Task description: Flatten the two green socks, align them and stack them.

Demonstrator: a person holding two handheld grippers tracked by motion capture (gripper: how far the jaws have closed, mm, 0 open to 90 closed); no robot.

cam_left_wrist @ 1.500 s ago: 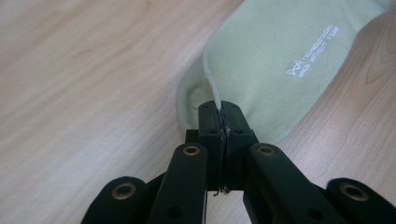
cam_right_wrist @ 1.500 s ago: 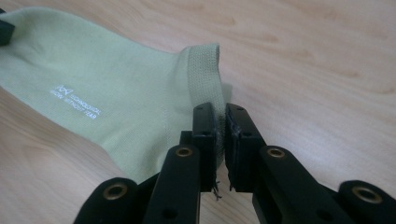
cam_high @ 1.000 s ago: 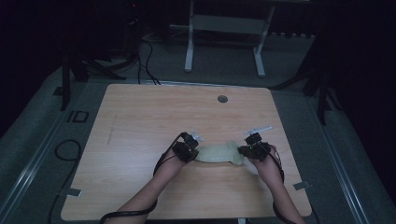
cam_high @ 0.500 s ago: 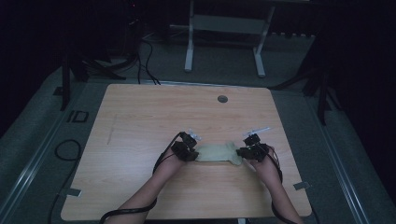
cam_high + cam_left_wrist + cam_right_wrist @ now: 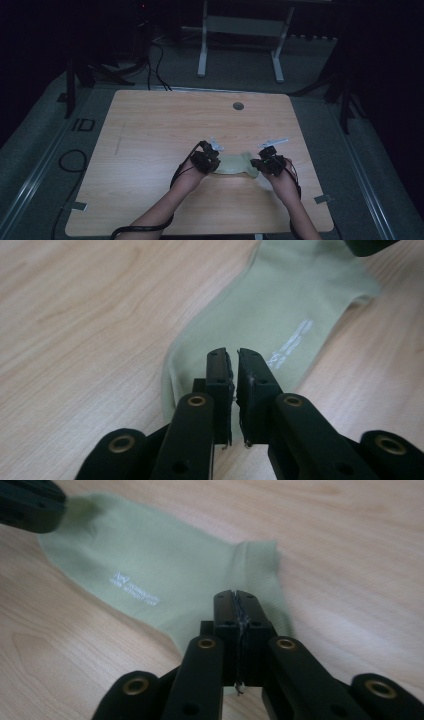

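- Black jaws of the left gripper [image 5: 233, 385] stand almost together, a thin slit between the pads; they have just been closing. The sock's [image 5: 280, 315] end lies under their tips, and whether cloth is pinched there I cannot tell, so call it closed.
- Right gripper [image 5: 235, 625] has its jaws pressed fully together over the sock's [image 5: 165, 575] other end, after closing in the last moment; a thread hangs from the seam between the pads, but a hold on the cloth does not show plainly.
- Sock: pale green, lying flat on the bench [image 5: 75, 315], with small white print on its side. In the left gripper view it runs away from the jaws toward the upper right; in the right gripper view it runs toward the upper left, where the other gripper's dark body sits at its far end.
- From the high view the sock [image 5: 235, 164] lies stretched between the left gripper [image 5: 206, 161] and the right gripper [image 5: 270, 164], each at one end of it, both low on the bench.
- Bench [image 5: 165, 125]: light wood, with a small round grey disc [image 5: 238, 106] near its far edge, well apart from the sock.
- Forearms come in from the near edge, a cable trailing from each gripper.
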